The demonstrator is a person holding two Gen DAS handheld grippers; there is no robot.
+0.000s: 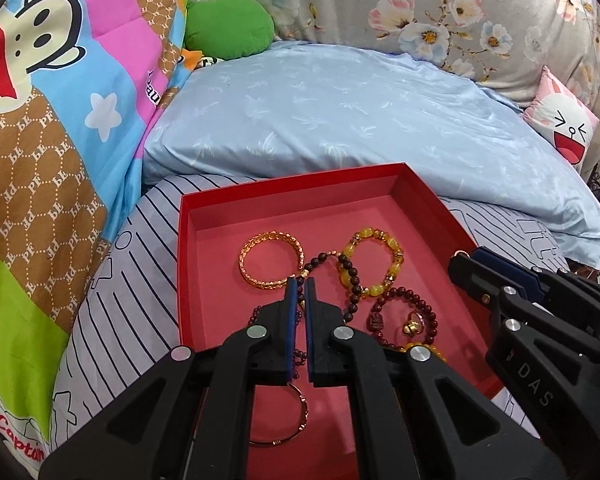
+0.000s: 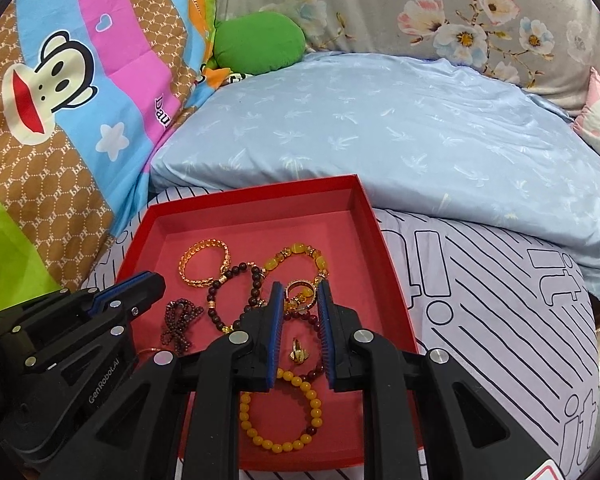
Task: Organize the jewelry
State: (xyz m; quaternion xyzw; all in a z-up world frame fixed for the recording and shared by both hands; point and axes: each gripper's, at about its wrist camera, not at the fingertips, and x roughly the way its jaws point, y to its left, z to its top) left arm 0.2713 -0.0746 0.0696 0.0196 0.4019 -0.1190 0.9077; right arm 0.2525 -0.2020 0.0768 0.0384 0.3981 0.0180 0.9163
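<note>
Jewelry all in red box (image 2: 384,240), tangled; sorting is left. Left gripper (image 1: 299,286) nearly shut, empty. Right gripper (image 2: 300,292) part open around a gold ring (image 2: 299,290); grip unclear.

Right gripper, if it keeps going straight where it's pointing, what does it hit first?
Probably the small gold ring seen between the right gripper fingertips, lying on the yellow bead bracelet in the red tray; depth is unclear.
</note>
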